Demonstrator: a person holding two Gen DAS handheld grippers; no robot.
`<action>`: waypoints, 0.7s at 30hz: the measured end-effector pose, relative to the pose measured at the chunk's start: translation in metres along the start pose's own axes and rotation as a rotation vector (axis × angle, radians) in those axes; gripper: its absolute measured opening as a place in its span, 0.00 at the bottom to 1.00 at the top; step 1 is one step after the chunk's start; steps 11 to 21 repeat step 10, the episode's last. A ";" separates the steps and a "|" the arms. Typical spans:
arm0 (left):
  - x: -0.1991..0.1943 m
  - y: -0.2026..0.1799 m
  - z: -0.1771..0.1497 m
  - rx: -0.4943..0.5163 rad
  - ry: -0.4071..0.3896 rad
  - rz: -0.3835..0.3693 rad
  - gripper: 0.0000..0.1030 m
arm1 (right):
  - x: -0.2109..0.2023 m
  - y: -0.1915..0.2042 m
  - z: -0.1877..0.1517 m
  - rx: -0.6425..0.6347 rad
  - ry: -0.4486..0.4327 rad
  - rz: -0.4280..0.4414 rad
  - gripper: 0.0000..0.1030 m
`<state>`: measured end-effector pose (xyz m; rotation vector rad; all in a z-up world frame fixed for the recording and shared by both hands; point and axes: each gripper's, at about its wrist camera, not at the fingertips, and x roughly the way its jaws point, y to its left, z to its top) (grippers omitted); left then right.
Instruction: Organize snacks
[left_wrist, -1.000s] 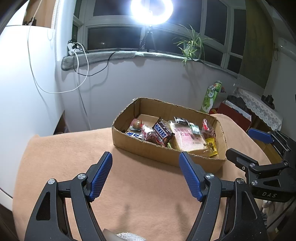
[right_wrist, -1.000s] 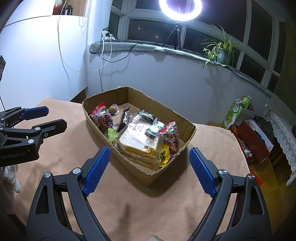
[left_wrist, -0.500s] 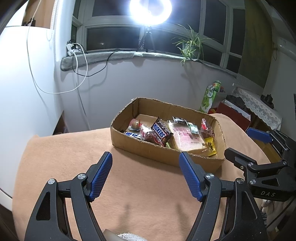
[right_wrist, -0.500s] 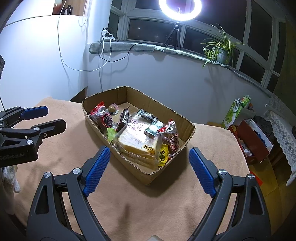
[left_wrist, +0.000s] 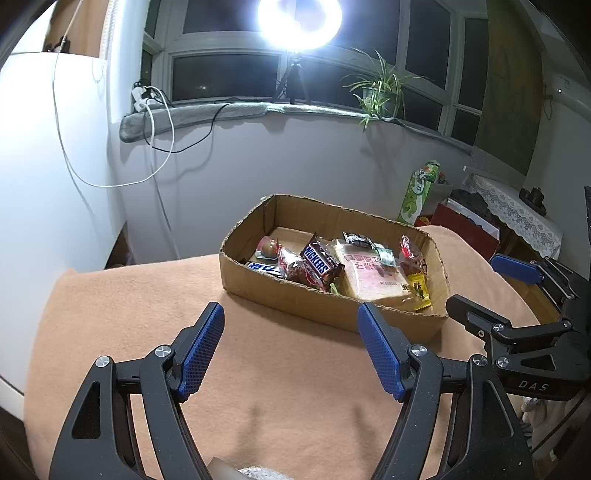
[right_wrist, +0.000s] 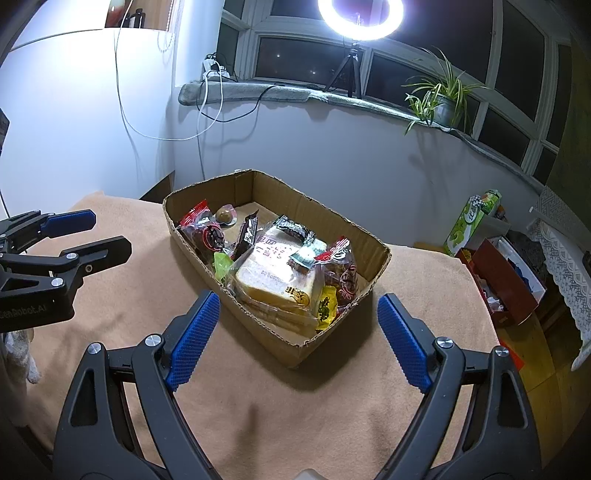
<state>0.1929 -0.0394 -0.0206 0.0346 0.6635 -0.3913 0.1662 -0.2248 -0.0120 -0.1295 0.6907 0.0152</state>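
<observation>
Since 1 s ago: barely any change. In the left wrist view the cardboard box (left_wrist: 332, 306) sits a touch higher/farther, so the left gripper (left_wrist: 291, 347) has eased back or tipped slightly; the right wrist view looks the same.

Both grippers hang above the tan cloth (left_wrist: 258, 369), on the near side of the box, touching nothing. Left gripper fingers spread wide, empty. Right gripper (right_wrist: 299, 332) likewise wide apart and empty, its near corner of the box framed between the blue pads (right_wrist: 192, 339). Judgement: this is a pause w/ tools backed off, either before a pick or after the last drop.

Snacks are all inside the box: bread loaf (right_wrist: 280, 280) in clear wrap fills the right-middle, Snickers bar (left_wrist: 320, 261) leans on a red-brown packet (left_wrist: 295, 269) to its left, a small round sweet (left_wrist: 267, 248) at the far left corner, yellow sachet (right_wrist: 327, 304) wedged at the near right wall. Nothing loose on the cloth that I can see.

Room: box walls are low but ragged, esp. the torn near rim, which could snag a fingertip on a low approach; come in from above. Open cloth near and left of the box is free for moves. Right side is tighter: cloth edge drops off toward the red box (right_wrist: 506, 280) on the floor. The grippers are close to each other, so mind crossing paths.
</observation>
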 end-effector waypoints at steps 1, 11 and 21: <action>0.000 0.000 0.000 0.000 0.000 0.001 0.73 | 0.000 -0.001 0.000 0.001 0.001 0.000 0.87; -0.002 -0.001 -0.001 0.003 -0.010 0.002 0.73 | 0.001 -0.003 -0.003 -0.001 0.002 0.000 0.87; -0.002 -0.001 -0.001 0.003 -0.010 0.002 0.73 | 0.001 -0.003 -0.003 -0.001 0.002 0.000 0.87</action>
